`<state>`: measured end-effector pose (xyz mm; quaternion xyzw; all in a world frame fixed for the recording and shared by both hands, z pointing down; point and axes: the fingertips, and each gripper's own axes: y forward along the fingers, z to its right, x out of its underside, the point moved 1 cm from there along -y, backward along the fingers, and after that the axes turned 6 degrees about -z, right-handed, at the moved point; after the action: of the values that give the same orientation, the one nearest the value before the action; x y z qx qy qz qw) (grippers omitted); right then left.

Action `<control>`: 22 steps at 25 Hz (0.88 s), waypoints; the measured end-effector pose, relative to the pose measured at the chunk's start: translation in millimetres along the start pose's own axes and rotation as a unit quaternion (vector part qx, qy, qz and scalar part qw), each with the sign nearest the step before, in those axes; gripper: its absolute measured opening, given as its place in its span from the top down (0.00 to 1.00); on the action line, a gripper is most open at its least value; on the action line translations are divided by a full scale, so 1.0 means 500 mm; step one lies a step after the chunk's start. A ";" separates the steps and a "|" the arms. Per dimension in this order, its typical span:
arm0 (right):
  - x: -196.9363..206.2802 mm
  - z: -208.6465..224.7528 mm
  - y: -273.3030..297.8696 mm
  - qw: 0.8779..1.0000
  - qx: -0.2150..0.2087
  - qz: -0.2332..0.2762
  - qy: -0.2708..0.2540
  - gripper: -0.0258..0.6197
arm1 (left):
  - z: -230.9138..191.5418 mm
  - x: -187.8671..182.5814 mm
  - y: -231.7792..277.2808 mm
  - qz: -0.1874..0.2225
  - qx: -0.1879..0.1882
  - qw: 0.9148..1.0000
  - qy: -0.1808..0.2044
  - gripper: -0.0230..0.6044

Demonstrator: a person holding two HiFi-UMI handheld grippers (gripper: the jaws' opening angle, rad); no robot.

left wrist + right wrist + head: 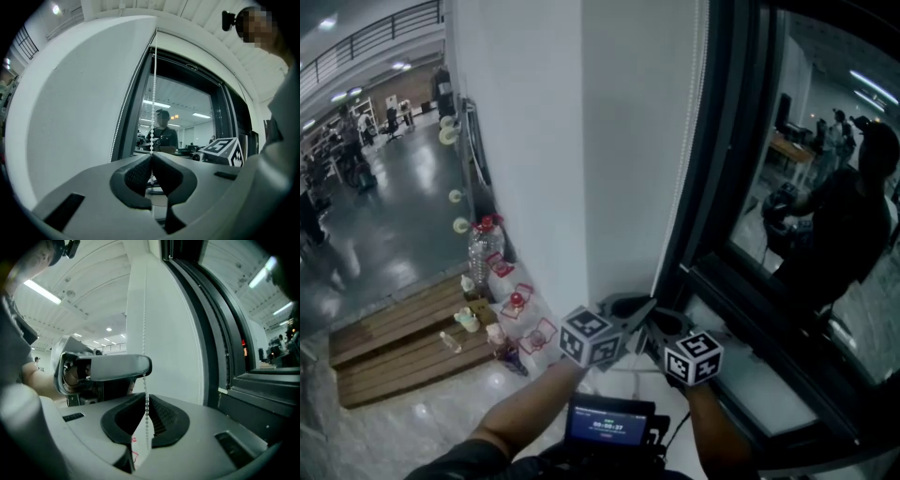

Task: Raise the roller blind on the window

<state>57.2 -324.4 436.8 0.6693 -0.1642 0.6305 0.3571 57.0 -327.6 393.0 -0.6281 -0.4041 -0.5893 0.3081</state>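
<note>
Left gripper view is showing your left gripper (151, 158) clamping its jaws shut on the white beaded pull chain (152, 93), likely anchoring the pull. Your right gripper (146, 398) is holding its jaws slightly apart, the chain hanging loose between them, probably for regripping. The white fabric roller blind (70, 117) is hanging left of the left jaws, beside the dark window frame (135, 117); nothing is blocking the chain.

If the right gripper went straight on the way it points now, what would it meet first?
Probably the left gripper, which grips the chain just ahead of the right gripper and slightly above its open jaws. The white blind lies behind it. Depth is unclear in this view.
</note>
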 end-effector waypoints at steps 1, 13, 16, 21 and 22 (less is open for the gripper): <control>0.002 0.000 0.002 1.000 0.004 -0.005 -0.005 0.89 | -0.003 -0.002 -0.004 0.000 -0.003 1.000 0.001 0.96; -0.031 0.006 -0.035 0.999 0.029 0.011 -0.007 0.73 | -0.024 -0.016 -0.052 0.017 -0.039 0.999 -0.015 0.75; -0.054 -0.001 -0.064 0.999 0.030 0.035 0.002 0.73 | -0.034 -0.020 -0.082 0.017 -0.073 0.997 -0.019 0.75; -0.082 -0.022 -0.105 0.998 0.014 0.067 0.000 0.83 | -0.029 -0.021 -0.134 0.028 -0.084 0.996 -0.019 0.96; -0.090 -0.025 -0.114 0.997 0.017 0.073 -0.001 0.83 | -0.024 -0.023 -0.141 0.031 -0.082 0.996 -0.021 0.96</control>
<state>79.5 -287.1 377.4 0.6617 -0.2027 0.6572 0.2986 -9.9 -305.6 376.9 -0.6754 -0.3411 -0.5976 0.2652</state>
